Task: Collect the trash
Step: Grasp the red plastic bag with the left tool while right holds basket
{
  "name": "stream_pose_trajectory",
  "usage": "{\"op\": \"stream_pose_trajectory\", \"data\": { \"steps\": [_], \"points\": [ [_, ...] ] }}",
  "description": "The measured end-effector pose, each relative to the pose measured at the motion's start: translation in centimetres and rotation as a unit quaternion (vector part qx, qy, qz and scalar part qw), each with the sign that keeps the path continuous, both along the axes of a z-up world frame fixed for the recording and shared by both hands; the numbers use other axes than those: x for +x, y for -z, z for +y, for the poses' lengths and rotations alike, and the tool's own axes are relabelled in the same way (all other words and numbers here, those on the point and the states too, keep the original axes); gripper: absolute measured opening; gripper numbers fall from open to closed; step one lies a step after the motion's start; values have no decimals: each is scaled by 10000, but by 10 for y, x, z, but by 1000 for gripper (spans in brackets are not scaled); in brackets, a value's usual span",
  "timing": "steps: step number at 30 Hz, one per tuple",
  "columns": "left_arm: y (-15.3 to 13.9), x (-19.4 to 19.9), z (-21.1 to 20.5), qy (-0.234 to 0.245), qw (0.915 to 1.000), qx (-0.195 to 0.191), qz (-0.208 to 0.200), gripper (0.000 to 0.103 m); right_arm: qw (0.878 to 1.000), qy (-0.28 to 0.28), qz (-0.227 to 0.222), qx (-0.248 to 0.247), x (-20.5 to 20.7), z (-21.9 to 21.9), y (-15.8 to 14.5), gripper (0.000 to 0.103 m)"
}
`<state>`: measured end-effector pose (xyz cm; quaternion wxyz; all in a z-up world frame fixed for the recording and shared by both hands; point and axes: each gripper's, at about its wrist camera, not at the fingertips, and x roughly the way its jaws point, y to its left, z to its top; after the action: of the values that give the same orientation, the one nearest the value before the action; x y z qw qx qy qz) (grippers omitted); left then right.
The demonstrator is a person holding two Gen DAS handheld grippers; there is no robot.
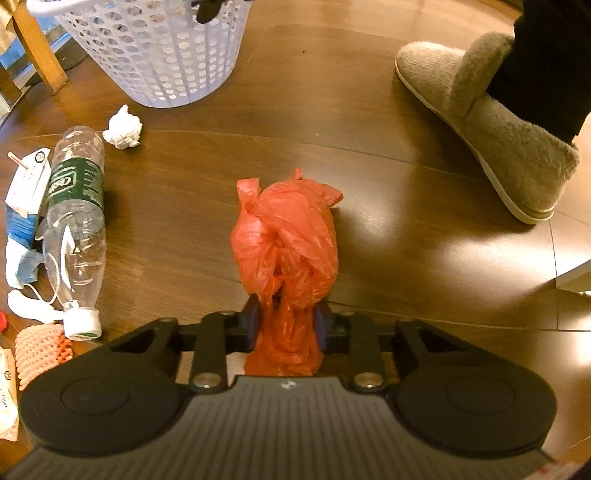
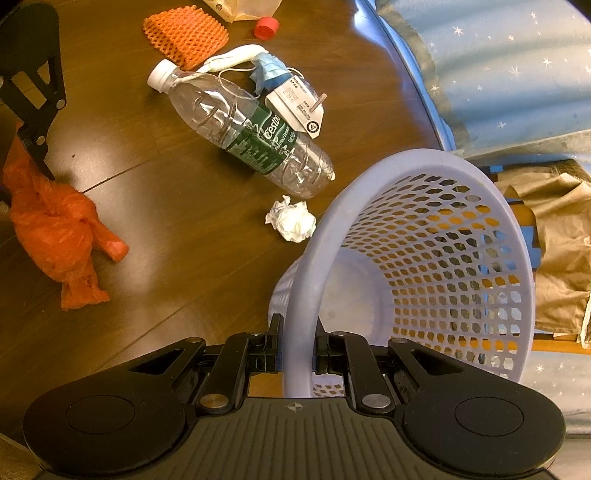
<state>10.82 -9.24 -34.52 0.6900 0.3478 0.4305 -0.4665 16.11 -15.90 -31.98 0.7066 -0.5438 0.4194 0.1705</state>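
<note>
An orange plastic bag (image 1: pixel 286 236) hangs over the wooden floor, and my left gripper (image 1: pixel 287 325) is shut on its bunched end. The same orange plastic bag (image 2: pixel 55 225) shows at the left of the right wrist view, with the left gripper (image 2: pixel 35 147) above it. My right gripper (image 2: pixel 297 350) is shut on the rim of the white mesh basket (image 2: pixel 424 258), which is tilted and looks empty inside. That white mesh basket (image 1: pixel 155 51) stands at the top of the left wrist view.
Loose trash lies on the floor: a clear plastic bottle (image 2: pixel 243 133), a crumpled tissue (image 2: pixel 291 219), a small carton with a straw (image 2: pixel 299 105), a blue face mask (image 2: pixel 271 72), orange foam netting (image 2: pixel 186 35) and a red cap (image 2: pixel 266 27). A person's slippered foot (image 1: pixel 491 122) stands at right.
</note>
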Motion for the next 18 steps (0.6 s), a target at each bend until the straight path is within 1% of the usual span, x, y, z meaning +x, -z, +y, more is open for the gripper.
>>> {"op": "stream_pose_trajectory", "data": {
  "steps": [3,4,6,7,13,15,16,18],
  "points": [
    [-8,7,0,-78,10000,-9,-8,18,10000,12,7,13,1,0,0,10],
    [-12,10,0,-93,9999,45,21,18,10000,14,6,19,1,0,0,10],
    [-22,16,2,-197,9998,30,1,18,10000,18,9,15,1,0,0,10],
    [-27,20,3,-203,9997,24,135,18,10000,24,11,23,1,0,0,10],
    [-68,44,17,-493,9988,-11,-72,18,10000,27,32,62,1,0,-1,10],
    [-84,55,21,-667,9977,-26,-128,18,10000,20,40,71,1,0,-1,10],
    [-93,60,23,-710,9971,-82,-279,18,10000,30,32,75,1,0,-1,10],
    [-114,67,26,-820,9956,-179,-408,18,10000,28,32,75,0,1,-1,10]
  ]
}}
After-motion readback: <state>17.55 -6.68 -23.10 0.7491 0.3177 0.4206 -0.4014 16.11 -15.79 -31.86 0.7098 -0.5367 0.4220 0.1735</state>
